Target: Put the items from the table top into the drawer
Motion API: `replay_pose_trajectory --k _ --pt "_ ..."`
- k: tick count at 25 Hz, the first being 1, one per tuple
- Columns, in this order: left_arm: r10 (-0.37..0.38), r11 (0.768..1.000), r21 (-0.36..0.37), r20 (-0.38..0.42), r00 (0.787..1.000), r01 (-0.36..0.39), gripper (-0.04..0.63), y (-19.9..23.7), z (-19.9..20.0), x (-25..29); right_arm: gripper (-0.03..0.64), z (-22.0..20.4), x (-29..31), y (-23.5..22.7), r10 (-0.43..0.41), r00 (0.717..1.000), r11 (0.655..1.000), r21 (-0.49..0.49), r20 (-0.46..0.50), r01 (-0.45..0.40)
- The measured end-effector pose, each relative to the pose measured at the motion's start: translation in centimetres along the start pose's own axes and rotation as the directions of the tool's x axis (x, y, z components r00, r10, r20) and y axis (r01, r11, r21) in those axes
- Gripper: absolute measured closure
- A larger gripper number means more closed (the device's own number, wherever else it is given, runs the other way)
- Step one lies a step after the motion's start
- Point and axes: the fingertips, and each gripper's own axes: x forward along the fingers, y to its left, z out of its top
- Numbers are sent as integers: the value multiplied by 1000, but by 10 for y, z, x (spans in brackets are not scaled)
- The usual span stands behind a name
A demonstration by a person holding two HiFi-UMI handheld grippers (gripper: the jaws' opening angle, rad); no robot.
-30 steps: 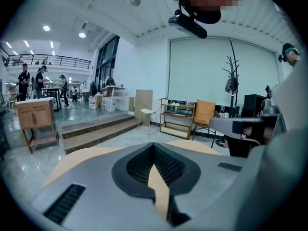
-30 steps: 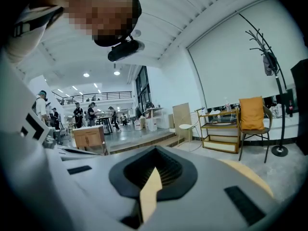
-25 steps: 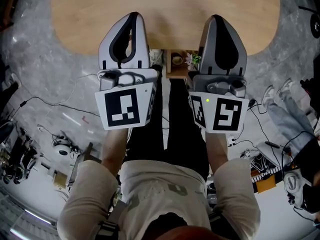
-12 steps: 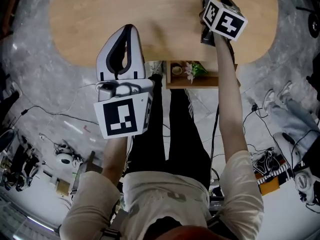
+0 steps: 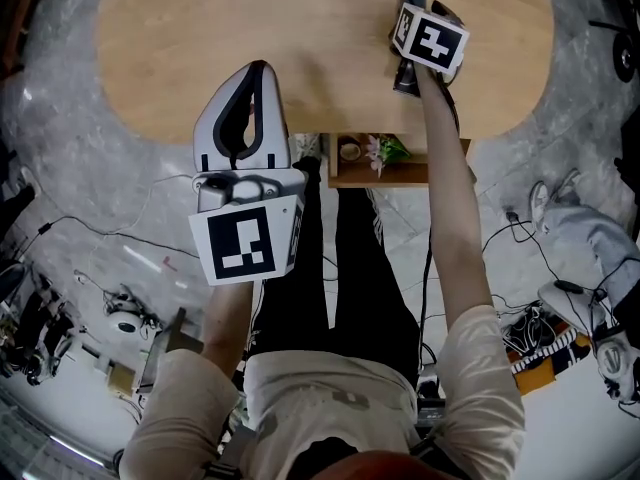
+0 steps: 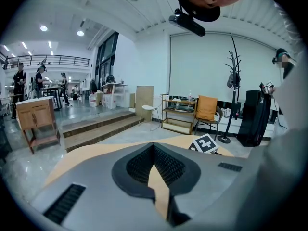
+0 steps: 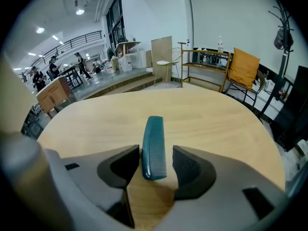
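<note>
We judge the task partly done: the open drawer [image 5: 384, 179] already holds a few small things, but the teal comb [image 7: 154, 138] lies on the desk [image 5: 250, 28]. Our right gripper [image 7: 156, 159] straddles the comb's near end, jaws apart and not yet gripping. Our left gripper [image 6: 154, 148] is closed and empty.

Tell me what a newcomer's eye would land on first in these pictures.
A teal comb lies toward the far side of the wooden table, right between the open jaws of the right gripper. The left gripper hangs shut over the table's near edge. Beside it, an open drawer holds a flower sprig.
</note>
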Motion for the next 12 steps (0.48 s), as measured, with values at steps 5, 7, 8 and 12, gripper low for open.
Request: replay_pose_trajectory --k 5,7,8,12 --pt "0 1000 1 -10 1000 0 589 -1 -5 -2 403 -1 -1 1 -5 1000 1000 -5 -1 5" --pt "-2 1000 -1 -14 1000 2 589 -2 -6 -1 442 0 -1 1 -8 1000 1000 0 4 8" --pt "-2 1000 -2 -15 1000 2 589 -2 -6 -1 459 0 -1 1 -8 1000 1000 3 8 8" --pt "-2 1000 -4 -14 1000 2 589 -3 -6 0 465 1 -1 -2 -6 1000 1000 -1 20 6"
